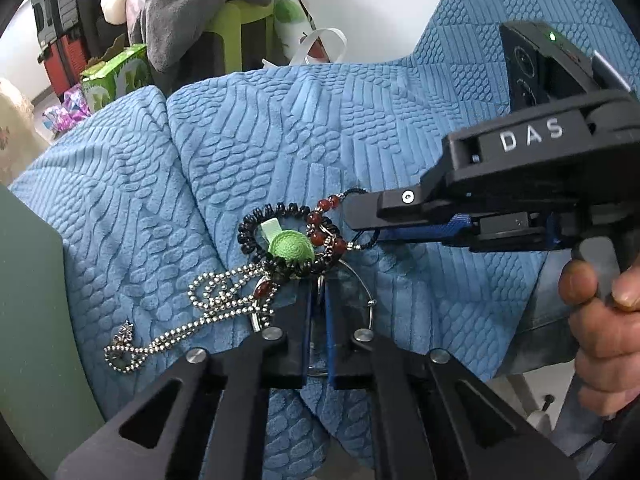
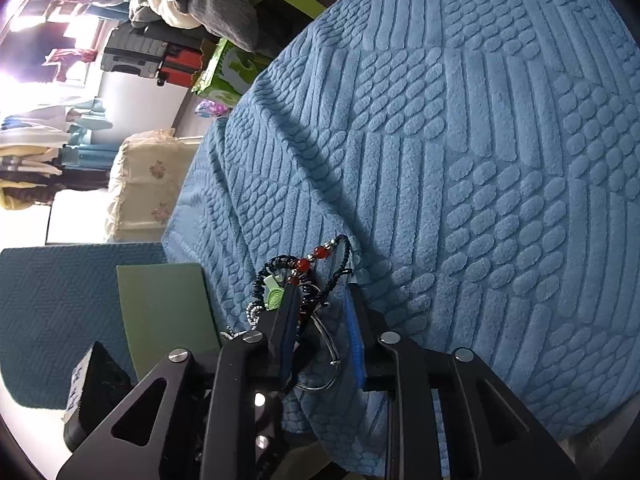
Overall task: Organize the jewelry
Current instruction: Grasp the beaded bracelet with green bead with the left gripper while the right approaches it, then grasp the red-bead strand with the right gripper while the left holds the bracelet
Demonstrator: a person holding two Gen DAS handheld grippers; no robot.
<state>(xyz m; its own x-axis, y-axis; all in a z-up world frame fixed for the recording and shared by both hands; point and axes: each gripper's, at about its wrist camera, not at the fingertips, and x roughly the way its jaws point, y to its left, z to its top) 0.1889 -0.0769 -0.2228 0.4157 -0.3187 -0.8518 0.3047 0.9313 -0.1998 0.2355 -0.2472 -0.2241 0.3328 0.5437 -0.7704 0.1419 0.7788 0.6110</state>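
Note:
A tangled heap of jewelry lies on a blue textured blanket (image 1: 280, 128): a black coiled band (image 1: 256, 220), a green knitted clip (image 1: 291, 246), a red bead bracelet (image 1: 322, 220) on black cord, a silver ball chain (image 1: 208, 304) and a thin wire hoop (image 1: 366, 292). My left gripper (image 1: 318, 292) is nearly shut, its tips at the heap by the hoop. My right gripper (image 1: 362, 220) comes in from the right with its jaws around the black cord of the bracelet. In the right wrist view my right gripper (image 2: 320, 300) is open around the bracelet (image 2: 316, 256) and hoop (image 2: 324, 356).
A green board (image 1: 28, 300) stands at the left, also in the right wrist view (image 2: 168, 312). A green stool (image 1: 240, 32) with grey clothes, a green box (image 1: 116, 76) and suitcases (image 1: 60, 32) stand beyond the blanket. A black block (image 2: 96, 392) sits lower left.

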